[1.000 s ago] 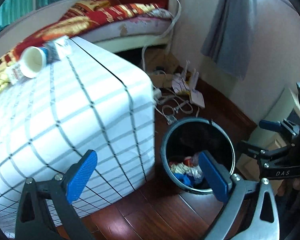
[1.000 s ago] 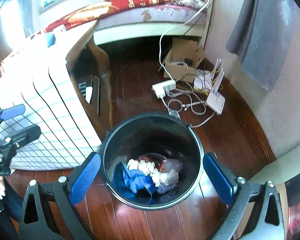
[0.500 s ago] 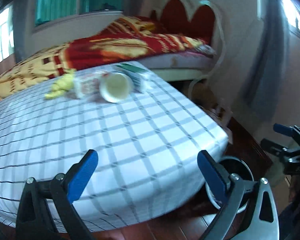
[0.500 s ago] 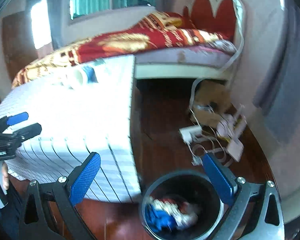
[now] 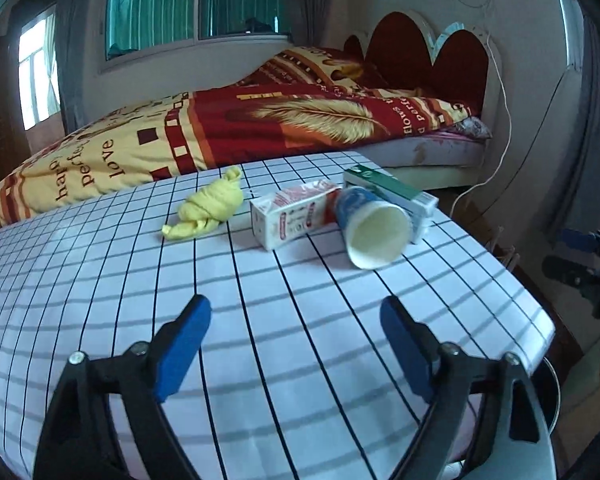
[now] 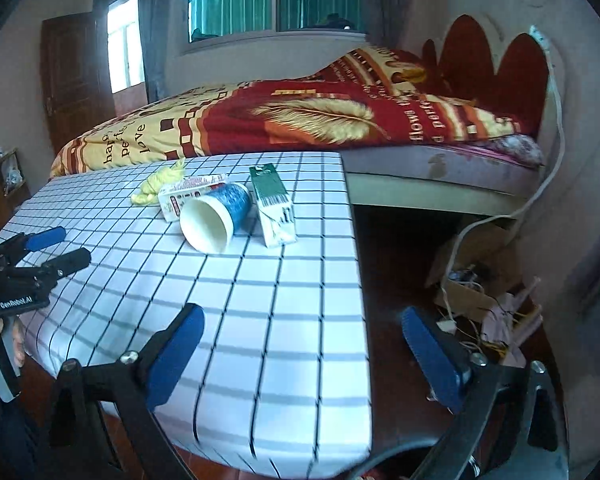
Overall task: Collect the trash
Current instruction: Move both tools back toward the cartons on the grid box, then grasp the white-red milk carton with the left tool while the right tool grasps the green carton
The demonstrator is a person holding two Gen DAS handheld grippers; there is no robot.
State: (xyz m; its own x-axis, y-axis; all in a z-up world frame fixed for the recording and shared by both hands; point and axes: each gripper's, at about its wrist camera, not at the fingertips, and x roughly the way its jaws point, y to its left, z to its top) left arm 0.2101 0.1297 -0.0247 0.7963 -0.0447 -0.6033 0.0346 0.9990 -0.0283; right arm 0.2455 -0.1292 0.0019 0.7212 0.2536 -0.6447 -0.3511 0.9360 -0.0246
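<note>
On the checked tablecloth (image 5: 300,320) lie a blue paper cup (image 5: 370,228) on its side, a red-and-white carton (image 5: 292,214), a green-and-white carton (image 5: 396,196) and a crumpled yellow cloth (image 5: 210,210). They also show in the right wrist view: cup (image 6: 216,216), red carton (image 6: 188,194), green carton (image 6: 274,208), yellow cloth (image 6: 158,182). My left gripper (image 5: 296,344) is open and empty, near the table's front. My right gripper (image 6: 304,356) is open and empty at the table's right corner. The trash bin's rim (image 5: 554,388) peeks out below the table.
A bed (image 5: 260,128) with a red and yellow blanket stands behind the table. A cardboard box (image 6: 472,276), cables and small devices lie on the wooden floor to the right. A white cable (image 5: 500,120) hangs along the headboard.
Both grippers have risen and tilted up from over the trash bin to table height; the table items now lie ahead. Both stay open and empty.
</note>
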